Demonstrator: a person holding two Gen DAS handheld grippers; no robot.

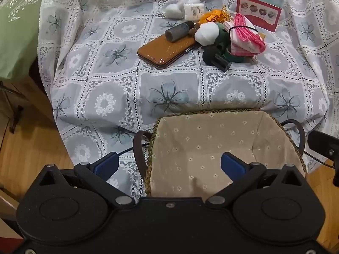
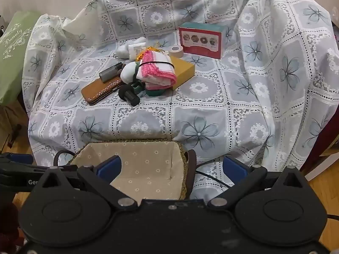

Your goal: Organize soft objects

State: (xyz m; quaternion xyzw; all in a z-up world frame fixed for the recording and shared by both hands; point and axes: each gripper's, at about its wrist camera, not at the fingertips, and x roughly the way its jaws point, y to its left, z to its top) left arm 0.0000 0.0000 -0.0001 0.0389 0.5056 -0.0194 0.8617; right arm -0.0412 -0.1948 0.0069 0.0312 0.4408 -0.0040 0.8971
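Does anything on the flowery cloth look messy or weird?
Yes. The things are heaped in one jumble: a grey cylinder lies tipped across the tan leather wallet, and the pink-edged folded cloth bundle leans on a mustard box. The fabric-lined woven basket holds nothing.

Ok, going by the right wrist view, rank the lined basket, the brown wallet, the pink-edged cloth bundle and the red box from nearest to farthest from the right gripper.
1. Lined basket, just beyond the open right gripper, lower left.
2. Brown wallet, left of the pile.
3. Pink-edged cloth bundle, mid-pile.
4. Red box, standing at the back.

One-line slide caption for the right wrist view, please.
Open right gripper above the fabric-lined basket, facing a pile with the pink-edged cloth bundle on the lace tablecloth.
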